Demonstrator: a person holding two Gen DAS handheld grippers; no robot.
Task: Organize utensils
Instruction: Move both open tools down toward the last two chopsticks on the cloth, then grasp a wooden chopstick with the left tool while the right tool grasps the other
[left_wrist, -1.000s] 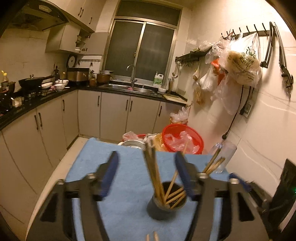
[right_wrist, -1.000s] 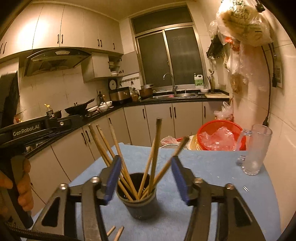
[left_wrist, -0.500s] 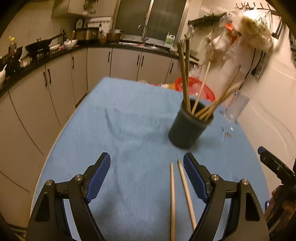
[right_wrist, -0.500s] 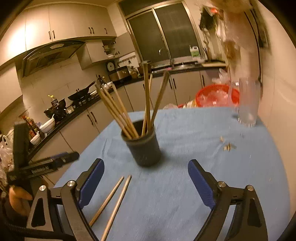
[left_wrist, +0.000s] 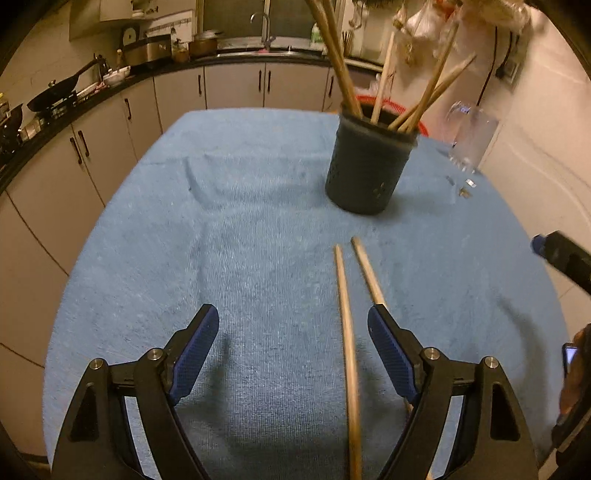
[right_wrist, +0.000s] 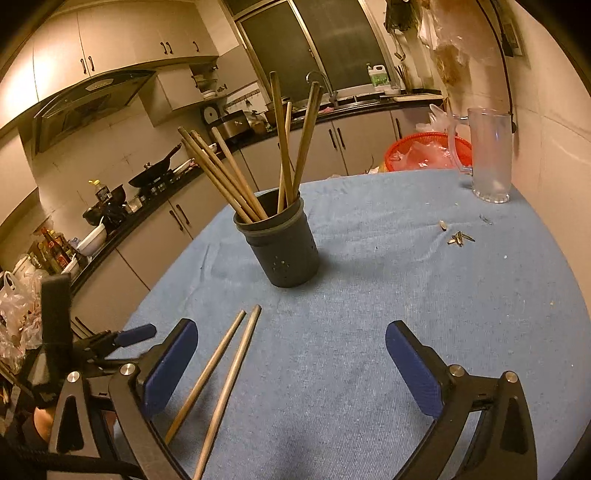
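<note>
Table: a blue cloth (left_wrist: 258, 229) covers the whole top; both grippers hang low over its near part.
Holder: a dark round cup (right_wrist: 282, 247) stands upright on the cloth beyond both grippers, with small holes in its wall.
Chopsticks in holder: a bunch of wooden chopsticks (right_wrist: 284, 147) stands in the cup, leaning outward in several directions.
Loose chopsticks: two wooden chopsticks (left_wrist: 345, 306) lie flat on the cloth on the near side of the cup, side by side and close together, their far tips pointing toward it with a gap left.
Left gripper: the left gripper (left_wrist: 291, 332) has its fingers spread apart, pinching nothing; one loose chopstick runs between them near the right finger, untouched, and the other passes under that right finger.
Right gripper: the right gripper (right_wrist: 291, 354) has its jaws opening wide, with nothing pressed by the pads; the two loose chopsticks lie between the fingers, close to the left one, and bare cloth fills the remaining gap.
Mug: a clear glass mug (right_wrist: 489, 155) stands upright at the far right of the cloth, well apart from the cup.
Scraps: a few small bits (right_wrist: 460, 238) lie on the cloth near the mug.
Basket: a red basket (right_wrist: 424, 151) shows beyond the far edge of the table.
</note>
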